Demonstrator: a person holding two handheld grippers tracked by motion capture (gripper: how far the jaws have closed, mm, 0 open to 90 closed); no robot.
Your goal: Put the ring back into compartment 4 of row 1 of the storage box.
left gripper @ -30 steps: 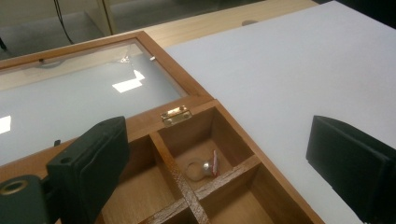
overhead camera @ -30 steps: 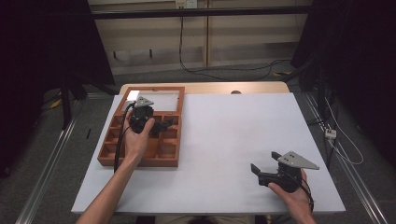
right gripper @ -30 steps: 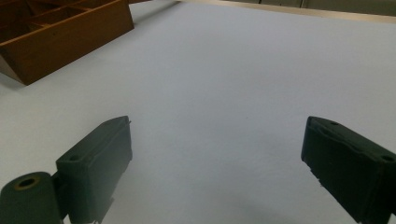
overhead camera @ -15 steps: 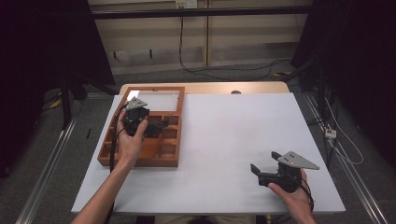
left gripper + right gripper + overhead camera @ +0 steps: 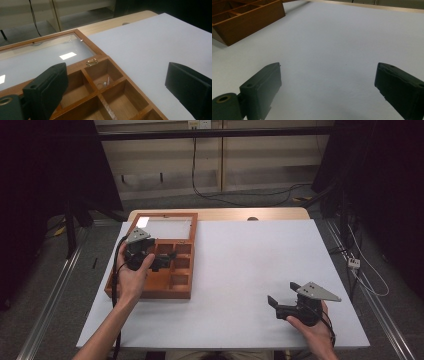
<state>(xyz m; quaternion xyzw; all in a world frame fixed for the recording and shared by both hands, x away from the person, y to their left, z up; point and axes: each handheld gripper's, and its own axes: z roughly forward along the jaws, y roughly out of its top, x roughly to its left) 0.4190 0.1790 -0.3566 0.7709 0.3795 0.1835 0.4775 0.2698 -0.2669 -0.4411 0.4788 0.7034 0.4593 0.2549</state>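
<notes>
A wooden compartment box sits at the left of the white table, its glass lid lying flat behind it. My left gripper hovers over the box's compartments, open, with nothing between its jaws. In the left gripper view the jaws stand wide apart above the box. A small clear item lies in the compartment by the brass hinge. My right gripper is held low at the table's near right, open and empty.
The box's near corner shows at the upper left of the right gripper view, well away from that gripper. A bare wooden strip of the table runs behind the white surface. Cables cross the floor beyond the table.
My left gripper has shifted slightly left and toward the person over the box. The right gripper has not moved.
</notes>
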